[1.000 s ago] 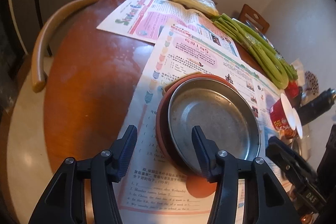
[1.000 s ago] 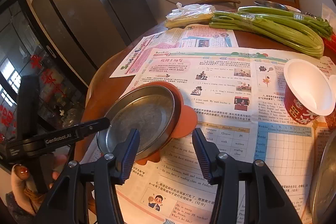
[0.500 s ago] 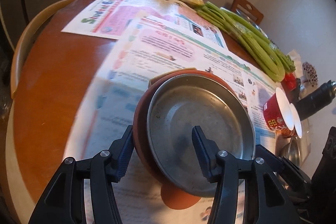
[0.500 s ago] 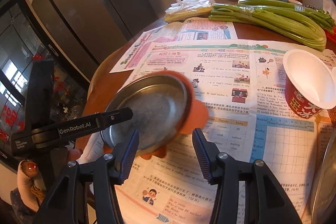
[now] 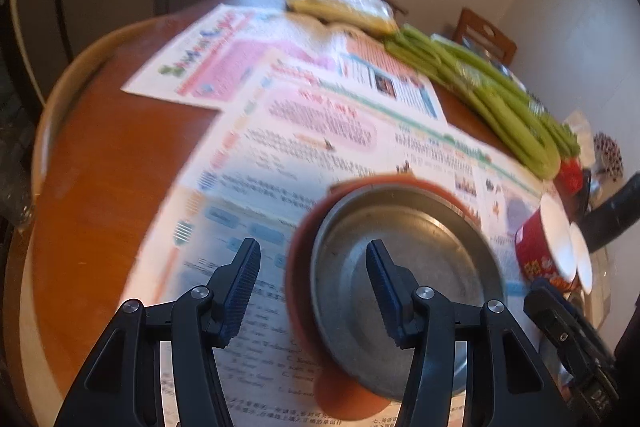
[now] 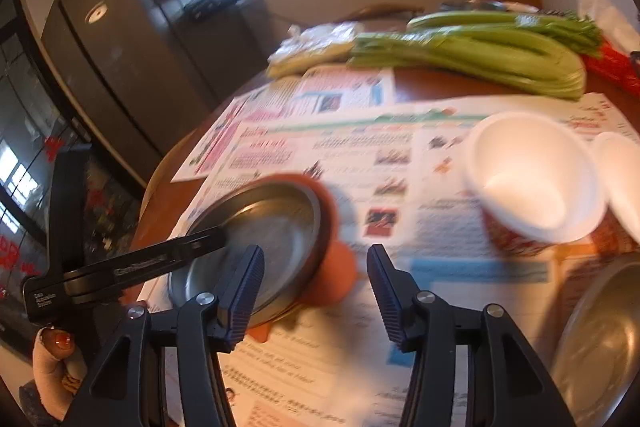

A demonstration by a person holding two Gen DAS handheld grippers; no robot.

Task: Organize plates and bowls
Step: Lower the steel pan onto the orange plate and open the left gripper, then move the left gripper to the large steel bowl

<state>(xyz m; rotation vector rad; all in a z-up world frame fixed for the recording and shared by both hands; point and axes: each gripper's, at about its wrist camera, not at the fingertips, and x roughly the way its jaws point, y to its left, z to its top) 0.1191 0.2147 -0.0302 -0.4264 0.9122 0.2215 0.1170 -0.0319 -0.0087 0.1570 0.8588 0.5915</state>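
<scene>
Surface: round wooden table (image 5: 108, 163) under glossy printed newspapers (image 6: 344, 151), celery (image 6: 480, 47) at the far side.
Metal plate (image 5: 404, 267): thin, stiff steel, shallow and slick; sits nested on an orange plate (image 5: 298, 267), near the table's near edge.
Hold: likely light; pinch the raised rim.
Left gripper (image 5: 312, 279): released, jaws straddling that rim.
Right gripper (image 6: 316, 283): spread wide, empty.
Paper bowls (image 6: 536, 179): red-walled, crushable.

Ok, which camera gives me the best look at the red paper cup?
Right wrist: the red paper cup sits large, its white inside open to the lens. Left wrist shows the cup only small and side-on at the frame's right edge.
</scene>
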